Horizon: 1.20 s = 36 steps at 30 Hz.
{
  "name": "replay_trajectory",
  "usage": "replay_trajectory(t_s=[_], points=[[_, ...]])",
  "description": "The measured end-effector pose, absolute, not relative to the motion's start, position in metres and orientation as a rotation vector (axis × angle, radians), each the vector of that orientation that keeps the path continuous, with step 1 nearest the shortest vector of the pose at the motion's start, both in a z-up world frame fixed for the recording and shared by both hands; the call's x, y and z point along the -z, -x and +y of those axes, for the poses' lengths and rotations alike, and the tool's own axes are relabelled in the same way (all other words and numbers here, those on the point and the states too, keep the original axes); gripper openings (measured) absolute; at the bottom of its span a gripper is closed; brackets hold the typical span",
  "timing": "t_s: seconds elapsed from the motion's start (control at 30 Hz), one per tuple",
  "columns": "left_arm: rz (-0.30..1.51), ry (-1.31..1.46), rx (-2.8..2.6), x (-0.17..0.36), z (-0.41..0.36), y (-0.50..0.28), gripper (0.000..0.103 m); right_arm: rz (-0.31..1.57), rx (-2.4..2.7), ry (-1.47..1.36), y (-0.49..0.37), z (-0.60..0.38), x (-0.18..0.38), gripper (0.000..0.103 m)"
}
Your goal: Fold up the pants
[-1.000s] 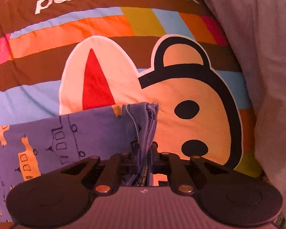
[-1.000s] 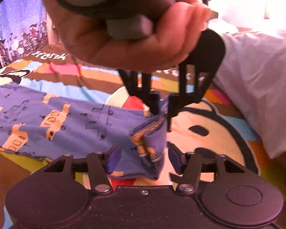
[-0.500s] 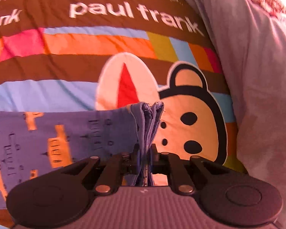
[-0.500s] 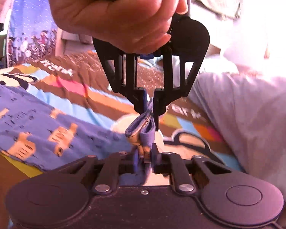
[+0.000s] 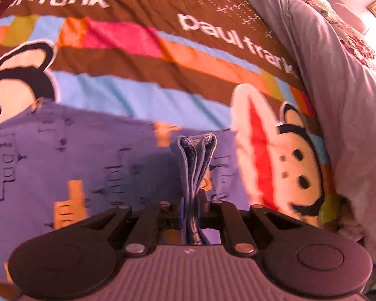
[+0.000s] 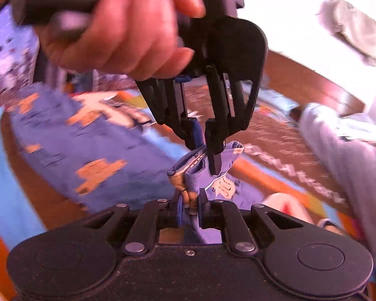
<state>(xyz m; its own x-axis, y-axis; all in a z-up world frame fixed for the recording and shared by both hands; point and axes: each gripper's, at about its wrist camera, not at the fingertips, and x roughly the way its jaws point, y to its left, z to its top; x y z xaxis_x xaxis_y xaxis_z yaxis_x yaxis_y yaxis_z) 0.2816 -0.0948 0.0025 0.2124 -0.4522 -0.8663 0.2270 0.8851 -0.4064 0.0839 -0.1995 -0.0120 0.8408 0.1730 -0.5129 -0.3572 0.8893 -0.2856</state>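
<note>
— Where, the pants (image 5: 92,150)?
— Spread flat on the bedspread (image 5: 137,57), blue with orange trucks; one edge lifted clear of the rest, bunched between two grippers.

— Left gripper (image 5: 191,213)?
— Clamped tight on the folded hem, two thick layers standing up between its fingers. Seen from the right wrist too, in a hand (image 6: 127,30), pinching that same raised edge from above.

— Right gripper (image 6: 189,210)?
— Also clenched on cloth, gripping the bunch just below the left one, nearly touching it.

— Around them?
— Striped cartoon bedding printed "paul frank", a pale quilt (image 5: 338,100) heaped along the right side. Blurred throughout.

— Containers?
— Can't tell of any.
</note>
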Motion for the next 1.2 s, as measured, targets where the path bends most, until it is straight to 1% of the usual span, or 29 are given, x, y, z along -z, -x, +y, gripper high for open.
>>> replay_trajectory(t_s=[0.1, 0.2, 0.3, 0.33, 0.37, 0.47, 0.57, 0.8, 0.93, 1.2], points=[[1.22, 0.193, 0.514, 0.026, -0.074, -0.275, 0.01, 0.548, -0.338, 0.428, -0.089, -0.182, 0.027, 0.011], [1.141, 0.216, 0.566, 0.041, -0.061, -0.265, 0.011, 0.586, -0.357, 0.459, -0.094, -0.174, 0.035, 0.011], [1.078, 0.232, 0.591, 0.049, -0.054, -0.259, 0.014, 0.621, -0.364, 0.483, -0.097, -0.168, 0.042, 0.011], [1.061, 0.238, 0.596, 0.051, -0.051, -0.257, 0.017, 0.627, -0.364, 0.498, -0.098, -0.166, 0.044, 0.011], [1.046, 0.246, 0.598, 0.054, -0.047, -0.255, 0.019, 0.627, -0.363, 0.51, -0.098, -0.165, 0.046, 0.012], [1.008, 0.3, 0.623, 0.06, -0.034, -0.249, 0.019, 0.614, -0.351, 0.562, -0.092, -0.161, 0.051, 0.012], [1.01, 0.375, 0.631, 0.066, -0.021, -0.248, 0.019, 0.586, -0.334, 0.646, -0.088, -0.151, 0.058, 0.012], [0.982, 0.409, 0.631, 0.072, -0.014, -0.244, 0.018, 0.508, -0.283, 0.861, -0.074, -0.129, 0.079, 0.012], [1.001, 0.514, 0.611, 0.082, -0.004, -0.245, 0.013, 0.439, -0.233, 1.018, -0.062, -0.114, 0.096, 0.013], [0.991, 0.562, 0.611, 0.065, -0.001, -0.246, 0.01, 0.474, -0.251, 1.002, -0.065, -0.116, 0.09, 0.013]])
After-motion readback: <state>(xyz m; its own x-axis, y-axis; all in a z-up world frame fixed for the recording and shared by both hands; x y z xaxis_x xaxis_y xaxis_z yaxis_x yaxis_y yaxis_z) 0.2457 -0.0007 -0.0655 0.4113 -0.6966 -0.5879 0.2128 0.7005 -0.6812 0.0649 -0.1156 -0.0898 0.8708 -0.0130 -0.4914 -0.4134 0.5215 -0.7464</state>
